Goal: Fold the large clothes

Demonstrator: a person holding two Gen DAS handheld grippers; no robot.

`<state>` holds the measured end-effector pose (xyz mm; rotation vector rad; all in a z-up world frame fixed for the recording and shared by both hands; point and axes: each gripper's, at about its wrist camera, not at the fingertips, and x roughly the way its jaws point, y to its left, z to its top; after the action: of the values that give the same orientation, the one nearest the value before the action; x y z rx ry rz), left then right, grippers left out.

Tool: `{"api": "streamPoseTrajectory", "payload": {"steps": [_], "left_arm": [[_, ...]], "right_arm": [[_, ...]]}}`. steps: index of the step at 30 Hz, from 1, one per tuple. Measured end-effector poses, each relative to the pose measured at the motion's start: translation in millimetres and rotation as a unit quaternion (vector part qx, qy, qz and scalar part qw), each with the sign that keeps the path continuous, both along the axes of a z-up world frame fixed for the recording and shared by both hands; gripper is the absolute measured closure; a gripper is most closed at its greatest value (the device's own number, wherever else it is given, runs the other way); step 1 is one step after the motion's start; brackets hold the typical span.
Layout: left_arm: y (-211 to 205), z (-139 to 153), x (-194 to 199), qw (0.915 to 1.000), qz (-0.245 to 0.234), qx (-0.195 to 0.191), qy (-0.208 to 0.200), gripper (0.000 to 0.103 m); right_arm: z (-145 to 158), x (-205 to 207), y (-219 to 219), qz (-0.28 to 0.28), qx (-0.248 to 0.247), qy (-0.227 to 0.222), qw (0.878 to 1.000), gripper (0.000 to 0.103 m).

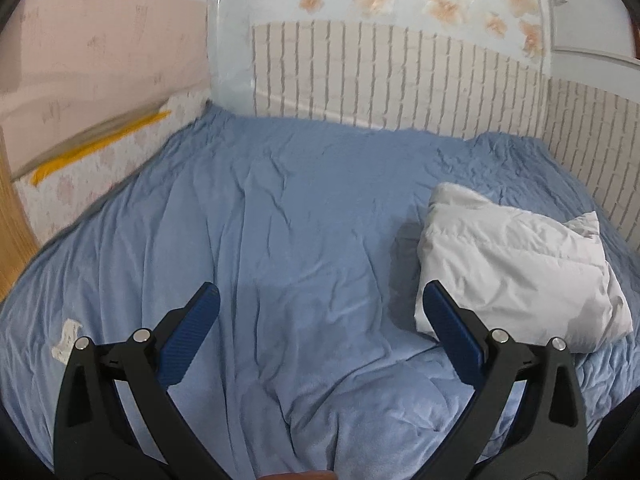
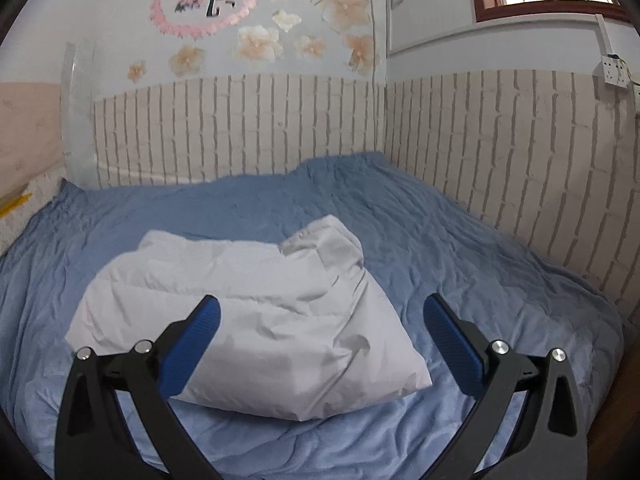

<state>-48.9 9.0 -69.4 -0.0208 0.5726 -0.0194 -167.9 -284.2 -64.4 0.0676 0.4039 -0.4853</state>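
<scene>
A white padded garment [image 2: 256,320] lies folded into a thick bundle on the blue bedspread [image 2: 460,248]. In the left wrist view the same white garment [image 1: 516,268] lies to the right, on the blue bedspread [image 1: 280,220]. My left gripper [image 1: 320,292] is open above bare bedspread, its right finger just in front of the garment's left edge. My right gripper [image 2: 320,304] is open too, held above the near part of the bundle with nothing between its blue pads [image 2: 196,344].
Brick-pattern walls [image 2: 520,152] close the bed in at the back and right. A clear plastic sheet [image 1: 230,40] stands in the back left corner. A small white scrap [image 1: 66,338] lies on the bedspread at the left. A wooden edge [image 1: 12,232] borders the far left.
</scene>
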Motion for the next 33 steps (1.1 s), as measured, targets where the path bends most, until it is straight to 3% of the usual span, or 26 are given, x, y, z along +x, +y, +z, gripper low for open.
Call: {"api": "streamPoseTrajectory", "payload": {"steps": [3, 7, 11, 14, 27, 33], "left_arm": [[5.3, -4.5, 5.9, 0.9997, 0.001, -0.016, 0.016, 0.003], [6.0, -8.8, 9.1, 0.9994, 0.001, -0.023, 0.026, 0.003], [4.6, -6.9, 3.7, 0.9997, 0.001, -0.018, 0.016, 0.003], [8.0, -2.5, -3.8, 0.9996, 0.003, -0.028, -0.005, 0.003], [-3.3, -6.7, 3.4, 0.9995, -0.024, -0.02, 0.002, 0.003], [6.7, 0.6, -9.8, 0.9974, -0.037, -0.058, -0.024, 0.003]], "right_arm": [[4.0, -6.3, 3.9, 0.002, -0.008, -0.017, 1.0, 0.002], [2.7, -4.9, 6.6, 0.0, -0.013, -0.006, 1.0, 0.002], [6.5, -6.8, 7.3, 0.002, -0.018, -0.007, 1.0, 0.002], [6.7, -5.9, 6.7, 0.0, -0.017, 0.002, 1.0, 0.002], [-0.6, 15.9, 10.1, -0.002, -0.032, 0.057, 0.998, 0.002], [-4.4, 26.1, 19.3, -0.012, -0.058, 0.089, 0.994, 0.002]]}}
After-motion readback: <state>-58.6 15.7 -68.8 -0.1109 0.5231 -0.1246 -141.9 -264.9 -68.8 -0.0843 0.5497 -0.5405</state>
